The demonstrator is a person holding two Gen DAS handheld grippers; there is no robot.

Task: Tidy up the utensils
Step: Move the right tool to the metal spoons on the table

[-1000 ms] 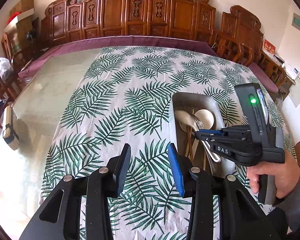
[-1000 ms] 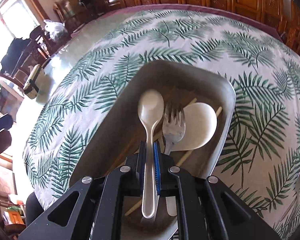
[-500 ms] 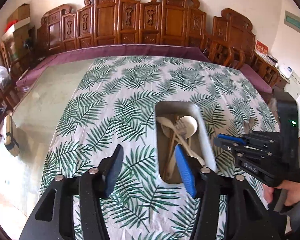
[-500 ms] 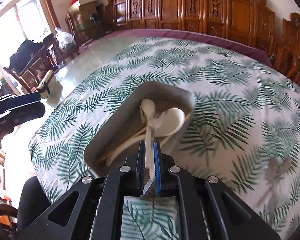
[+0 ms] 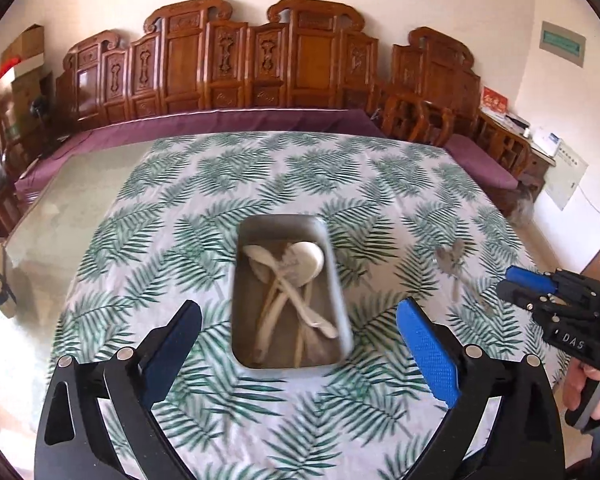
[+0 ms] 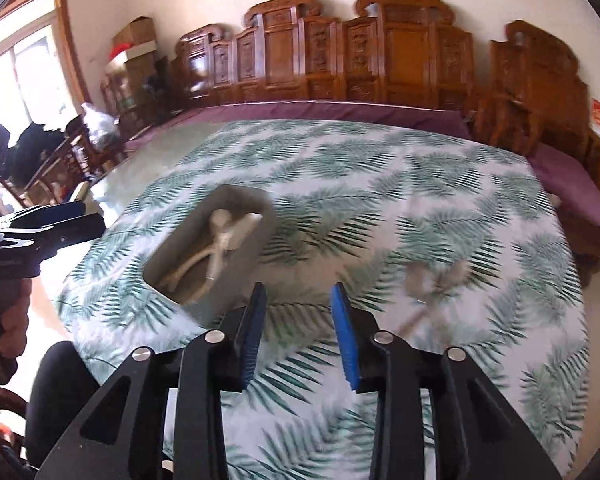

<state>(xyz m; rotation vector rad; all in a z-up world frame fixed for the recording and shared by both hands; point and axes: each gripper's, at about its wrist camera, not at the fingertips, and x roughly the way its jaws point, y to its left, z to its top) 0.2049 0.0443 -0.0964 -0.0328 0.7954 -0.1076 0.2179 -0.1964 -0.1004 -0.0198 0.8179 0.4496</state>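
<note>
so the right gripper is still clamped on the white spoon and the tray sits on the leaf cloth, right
Not quite. The right gripper holds nothing: its jaws have just been opening and stand apart over bare cloth in the right wrist view. The white spoon lies in the tray, which does sit on the leaf cloth.

Lettering on the right tongs [image 5: 512,282]: "DAS", white capitals on the black body, seen from the left wrist view.
Green wall sign [image 5: 562,43]: has lettering, too small to read.
Red card [image 5: 495,102] on the side cabinet: gold characters, not legible.
White wall panel [image 5: 565,178]: printed lines, unreadable.
Left tongs body [image 6: 10,264]: faint marking, too blurred to read.
</note>
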